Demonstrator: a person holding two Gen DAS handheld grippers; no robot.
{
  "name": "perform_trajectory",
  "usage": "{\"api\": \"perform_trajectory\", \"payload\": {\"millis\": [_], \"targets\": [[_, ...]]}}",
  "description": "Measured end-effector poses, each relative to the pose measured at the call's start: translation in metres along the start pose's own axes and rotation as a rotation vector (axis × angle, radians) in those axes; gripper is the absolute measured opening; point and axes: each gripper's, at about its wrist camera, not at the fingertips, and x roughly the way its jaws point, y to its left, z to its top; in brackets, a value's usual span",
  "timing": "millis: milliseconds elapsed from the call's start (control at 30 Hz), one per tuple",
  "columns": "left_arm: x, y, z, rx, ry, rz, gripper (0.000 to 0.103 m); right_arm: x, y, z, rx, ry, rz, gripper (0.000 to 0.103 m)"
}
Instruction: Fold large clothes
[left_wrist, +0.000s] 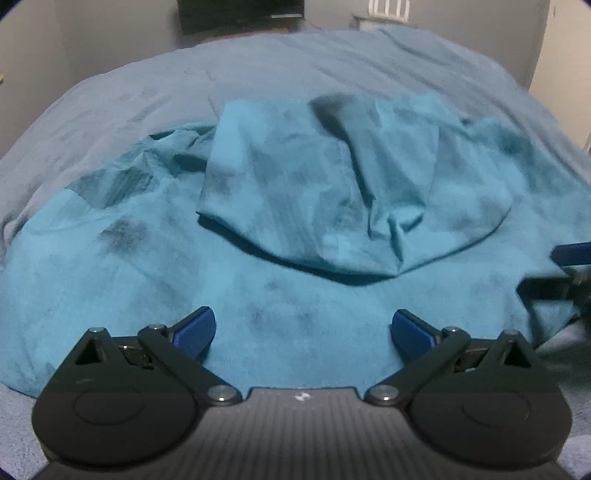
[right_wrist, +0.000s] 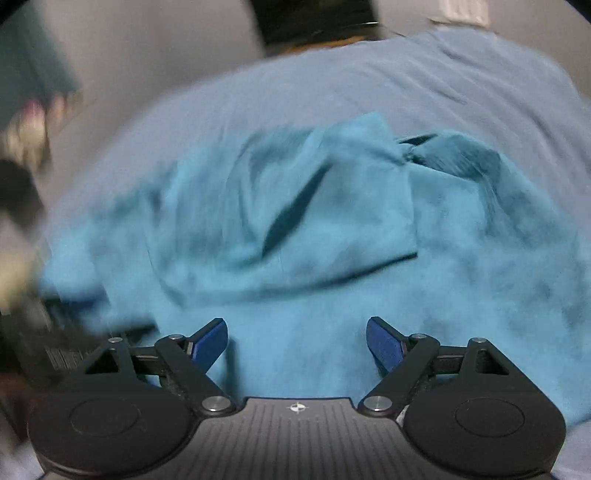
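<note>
The left gripper (left_wrist: 303, 332) and right gripper (right_wrist: 297, 341) both hang with jaws spread and nothing between them, just above the near part of the shirt (left_wrist: 258, 295). The teal shirt lies on the bed (left_wrist: 295, 66), a flap (left_wrist: 332, 192) already turned over its far middle. One fold looks done; the left sleeve (left_wrist: 122, 173) sits rumpled, and further folds remain.
</note>
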Motion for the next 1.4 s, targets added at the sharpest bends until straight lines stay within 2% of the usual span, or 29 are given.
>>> {"api": "perform_trajectory", "payload": {"millis": [67, 133, 267, 367, 433, 600, 700, 767, 900, 1133, 1267, 1400], "targets": [[0.005, -0.008, -0.001, 0.048, 0.031, 0.03, 0.103, 0.013, 0.016, -0.006, -0.086, 0.066, -0.099, 0.091], [0.007, -0.012, -0.002, 0.076, 0.038, 0.05, 0.103, 0.026, 0.024, -0.005, -0.131, 0.105, -0.157, 0.097], [0.004, -0.01, -0.003, 0.062, 0.029, 0.05, 0.103, 0.025, 0.013, -0.008, -0.075, 0.088, -0.158, 0.098], [0.001, -0.008, -0.005, 0.052, 0.013, 0.05, 0.103, 0.013, -0.004, -0.011, 0.027, 0.015, -0.132, 0.094], [-0.002, -0.009, -0.007, 0.056, -0.005, 0.06, 0.103, -0.005, -0.018, -0.016, 0.136, -0.069, -0.135, 0.09], [-0.008, -0.007, -0.011, 0.046, -0.037, 0.047, 0.103, -0.063, -0.069, -0.035, 0.536, -0.357, -0.278, 0.096], [-0.009, -0.002, -0.012, 0.021, -0.044, 0.027, 0.103, -0.086, -0.097, -0.042, 0.692, -0.396, -0.337, 0.097], [-0.01, 0.0, -0.012, 0.011, -0.046, 0.018, 0.103, -0.09, -0.108, -0.042, 0.737, -0.362, -0.342, 0.098], [-0.01, 0.002, -0.013, 0.0, -0.052, 0.004, 0.103, -0.074, -0.127, -0.032, 0.788, -0.178, -0.286, 0.101], [-0.013, 0.01, -0.014, -0.043, -0.066, -0.033, 0.103, -0.034, -0.136, -0.023, 0.867, 0.031, -0.253, 0.102], [-0.013, 0.009, -0.015, -0.043, -0.068, -0.035, 0.103, -0.018, -0.14, -0.028, 0.945, 0.085, -0.192, 0.103], [-0.013, 0.009, -0.014, -0.041, -0.065, -0.032, 0.103, 0.006, -0.142, -0.035, 1.048, 0.08, -0.116, 0.102]]}}
